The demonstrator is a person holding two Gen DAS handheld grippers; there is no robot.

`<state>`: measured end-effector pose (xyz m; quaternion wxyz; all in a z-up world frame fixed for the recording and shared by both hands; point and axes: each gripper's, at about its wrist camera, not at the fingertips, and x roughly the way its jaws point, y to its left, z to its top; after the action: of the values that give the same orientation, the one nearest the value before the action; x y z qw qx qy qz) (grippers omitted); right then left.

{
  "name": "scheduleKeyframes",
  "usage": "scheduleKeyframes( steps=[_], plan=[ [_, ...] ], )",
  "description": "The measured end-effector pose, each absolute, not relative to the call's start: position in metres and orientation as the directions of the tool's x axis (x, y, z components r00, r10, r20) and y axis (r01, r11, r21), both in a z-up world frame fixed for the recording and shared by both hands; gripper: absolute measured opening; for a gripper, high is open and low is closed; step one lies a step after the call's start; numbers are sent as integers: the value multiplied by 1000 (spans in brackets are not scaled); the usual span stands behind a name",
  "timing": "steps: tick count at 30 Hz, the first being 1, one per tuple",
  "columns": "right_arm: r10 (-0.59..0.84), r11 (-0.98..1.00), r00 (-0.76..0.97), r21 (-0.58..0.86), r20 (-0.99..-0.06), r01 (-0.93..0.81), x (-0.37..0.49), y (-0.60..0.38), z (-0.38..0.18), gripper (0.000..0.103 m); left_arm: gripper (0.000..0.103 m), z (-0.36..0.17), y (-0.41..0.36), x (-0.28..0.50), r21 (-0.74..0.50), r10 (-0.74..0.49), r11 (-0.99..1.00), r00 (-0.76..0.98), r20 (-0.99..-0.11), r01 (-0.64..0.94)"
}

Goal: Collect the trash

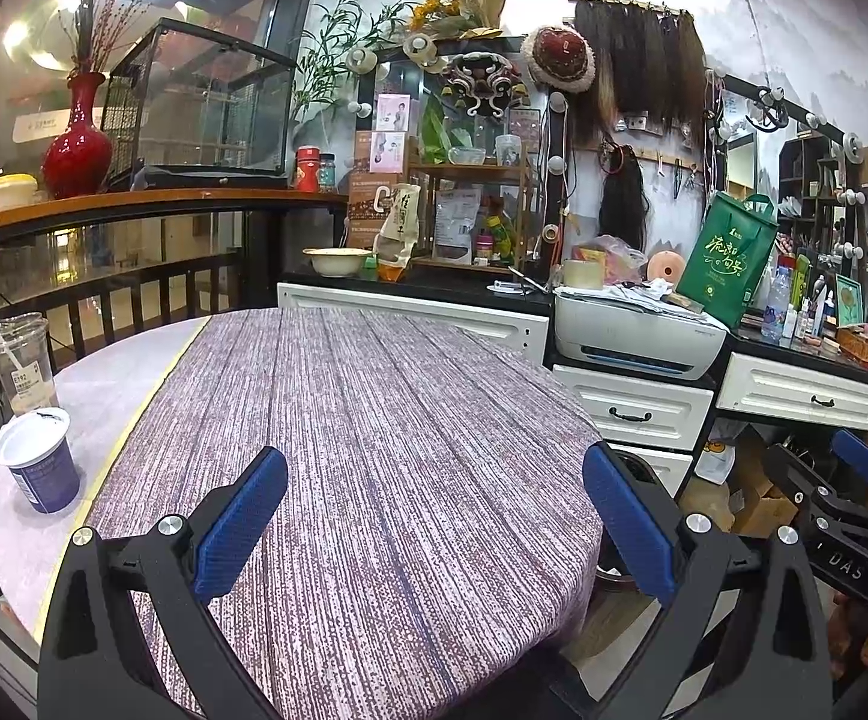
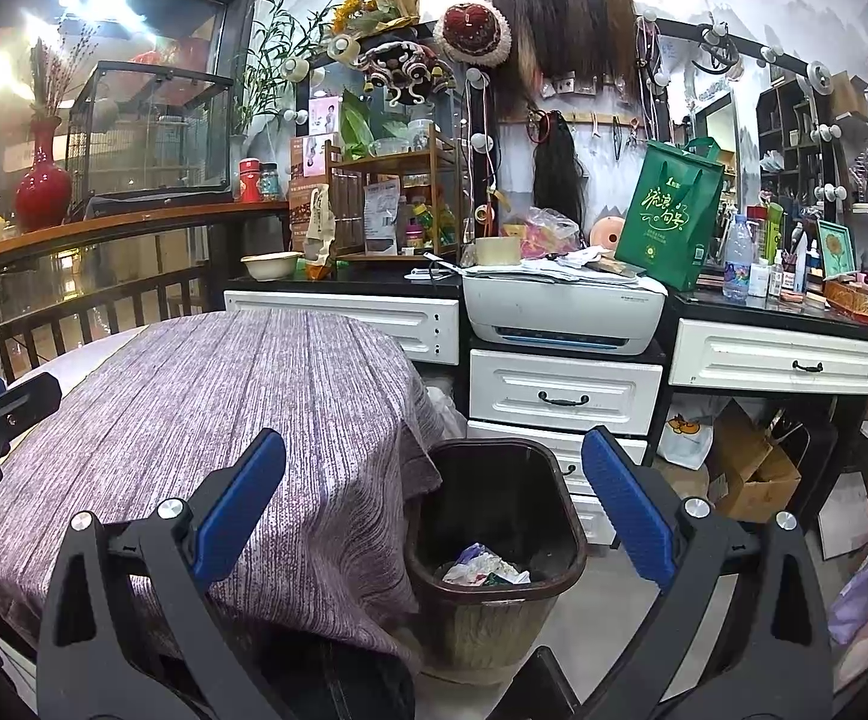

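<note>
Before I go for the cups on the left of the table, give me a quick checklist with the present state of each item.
1. Left gripper free, fingers apart: ok.
2. Right gripper free, fingers apart: ok.
3. Blue paper cup upright on the table's bare left edge, nothing in its way: ok.
4. Clear plastic cup with straw upright behind it; some liquid seems left inside, spill risk: not ok.
5. Trash bin open beside the table, with room above the wrappers in it: ok.
6. Purple tablecloth bare of other trash: ok as far as seen.
</note>
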<state>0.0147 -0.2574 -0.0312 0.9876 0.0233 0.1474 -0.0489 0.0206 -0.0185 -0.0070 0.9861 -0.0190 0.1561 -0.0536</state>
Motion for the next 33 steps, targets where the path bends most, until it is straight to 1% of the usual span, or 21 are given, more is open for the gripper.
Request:
scheduleKeyframes(
  steps=[33],
  plan=[
    [-89,994,951,31,-296,103,15,-255,-33,97,97,-12,-24,19,-47,-116,993,944,-309,107]
  ],
)
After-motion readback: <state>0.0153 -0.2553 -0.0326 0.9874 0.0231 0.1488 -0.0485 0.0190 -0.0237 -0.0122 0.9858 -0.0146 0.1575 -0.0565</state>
